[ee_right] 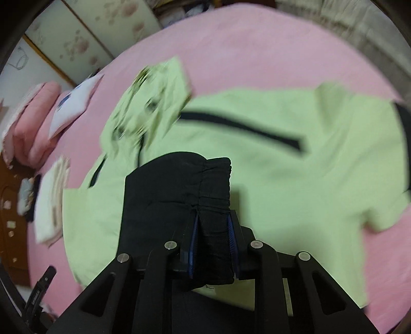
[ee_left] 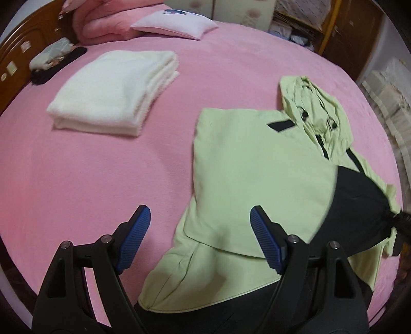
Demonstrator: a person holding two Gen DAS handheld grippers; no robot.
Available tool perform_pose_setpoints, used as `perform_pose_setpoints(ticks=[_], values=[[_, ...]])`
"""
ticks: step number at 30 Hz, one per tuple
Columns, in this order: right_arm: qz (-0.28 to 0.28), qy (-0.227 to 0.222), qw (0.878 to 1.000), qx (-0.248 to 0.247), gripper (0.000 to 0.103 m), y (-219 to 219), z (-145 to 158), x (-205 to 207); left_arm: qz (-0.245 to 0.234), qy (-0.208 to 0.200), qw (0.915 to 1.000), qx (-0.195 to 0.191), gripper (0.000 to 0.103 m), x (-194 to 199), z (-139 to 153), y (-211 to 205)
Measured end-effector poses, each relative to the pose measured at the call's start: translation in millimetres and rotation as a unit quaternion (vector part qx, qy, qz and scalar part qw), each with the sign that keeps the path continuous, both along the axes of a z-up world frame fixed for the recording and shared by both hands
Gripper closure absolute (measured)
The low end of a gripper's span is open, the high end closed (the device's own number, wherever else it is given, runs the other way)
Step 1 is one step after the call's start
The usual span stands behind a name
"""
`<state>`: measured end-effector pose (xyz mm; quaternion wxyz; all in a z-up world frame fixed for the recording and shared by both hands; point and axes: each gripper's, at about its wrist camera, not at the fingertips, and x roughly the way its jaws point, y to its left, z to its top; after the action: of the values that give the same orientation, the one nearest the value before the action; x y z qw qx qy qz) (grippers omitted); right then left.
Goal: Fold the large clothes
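Left wrist view:
Left gripper [ee_left: 199, 218]: jaws spread wide at the bottom of the frame, blue pads facing each other, nothing between them; it hung above the bed.
Jacket [ee_left: 257, 174]: pale green garment with black parts, lying on the pink sheet right of centre, one green panel folded over the body.
Hood [ee_left: 316, 113]: crumpled at the jacket's upper right end.
Black sleeve [ee_left: 359, 200]: dark fabric at the jacket's right side, running toward the right edge of the frame.
Bed sheet [ee_left: 102, 167]: pink, filling most of the frame.
White towel [ee_left: 113, 92]: folded stack in the upper left, well apart from the jacket.
Small pillow [ee_left: 174, 24]: pale pink, at the top centre.
Pink quilt [ee_left: 102, 25]: rolled at the upper left, beside the pillow.
Headboard [ee_left: 23, 43]: brown wood along the left edge.

Right wrist view:
Right gripper [ee_right: 212, 228]: pads pressed together on a bunched black cuff, low in the centre.
Black sleeve [ee_right: 174, 185]: lifted over the green body, its gathered end pinched between the pads.
Jacket [ee_right: 295, 179]: spread across the centre and right; heavily blurred, so the dark stripe on it was probably a zip or trim.
Hood [ee_right: 149, 102]: upper left of centre, smeared by motion.
White towel [ee_right: 48, 205]: at the left edge.
Bed sheet [ee_right: 257, 51]: pink, along the top.
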<state>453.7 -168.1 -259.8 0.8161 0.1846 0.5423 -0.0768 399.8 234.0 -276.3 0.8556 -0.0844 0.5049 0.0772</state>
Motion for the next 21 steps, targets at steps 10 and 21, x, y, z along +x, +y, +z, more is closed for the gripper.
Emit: perform_pose_setpoints(ticks=[10, 21], values=[[-0.032, 0.034, 0.999, -0.017, 0.066, -45, -25, -22, -0.054, 0.049, 0.9964, -0.044, 0.049, 32, -31, -39], [0.145, -0.029, 0.988, 0.033, 0.043, 100, -7, -30, -0.108, 0.134, 0.9816, -0.084, 0.064, 45, -65, -84]])
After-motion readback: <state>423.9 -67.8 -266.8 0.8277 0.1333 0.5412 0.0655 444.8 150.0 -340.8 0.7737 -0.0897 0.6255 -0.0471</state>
